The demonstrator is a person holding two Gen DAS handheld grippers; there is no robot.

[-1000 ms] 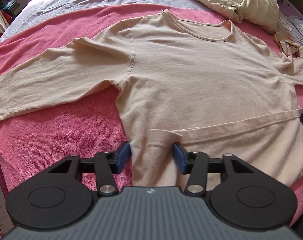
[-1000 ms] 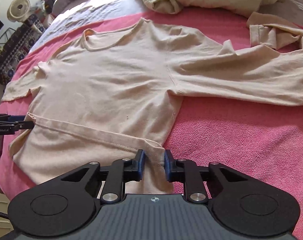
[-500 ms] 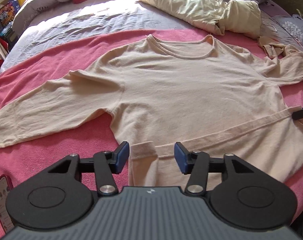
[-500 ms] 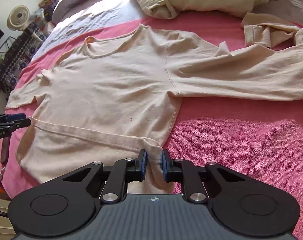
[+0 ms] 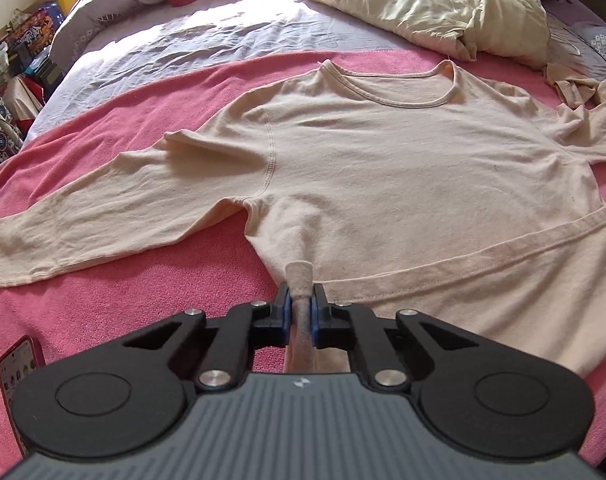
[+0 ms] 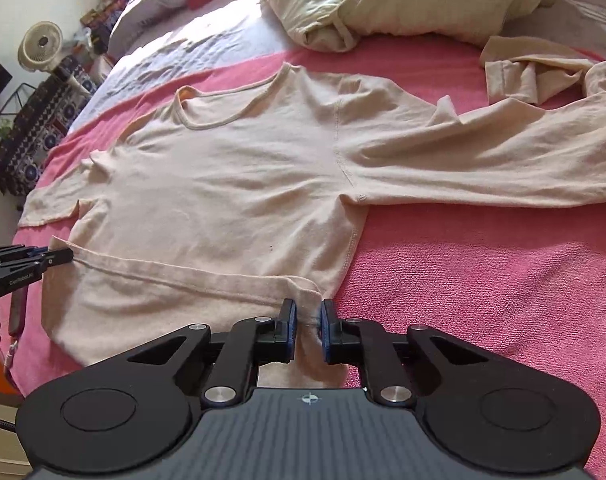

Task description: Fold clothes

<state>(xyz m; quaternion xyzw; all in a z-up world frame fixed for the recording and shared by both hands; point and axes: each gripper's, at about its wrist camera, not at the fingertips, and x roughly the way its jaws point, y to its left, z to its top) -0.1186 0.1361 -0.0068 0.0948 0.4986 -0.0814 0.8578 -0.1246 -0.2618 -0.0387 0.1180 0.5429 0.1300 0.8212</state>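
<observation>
A beige long-sleeved shirt (image 5: 403, 168) lies face up on a pink blanket (image 5: 123, 300), sleeves spread to both sides. Its bottom part is folded up, so the hem band (image 5: 463, 264) runs across the body. My left gripper (image 5: 300, 312) is shut on the hem's left corner, with a tuft of fabric standing up between the pads. In the right wrist view the same shirt (image 6: 243, 184) fills the frame, and my right gripper (image 6: 307, 324) is shut on the hem's right corner. The left gripper (image 6: 51, 258) shows at the far left, pinching the other end.
A phone (image 5: 17, 376) lies on the blanket at the lower left. A cream bedding pile (image 5: 423, 4) sits behind the collar, and another beige garment (image 6: 523, 72) lies crumpled beside the right sleeve. A fan (image 6: 39, 44) and clutter stand off the bed's left side.
My left gripper, open around the hem corner before, has shut on it. The right gripper stays shut on its corner. Both views have pulled back and risen slightly.
</observation>
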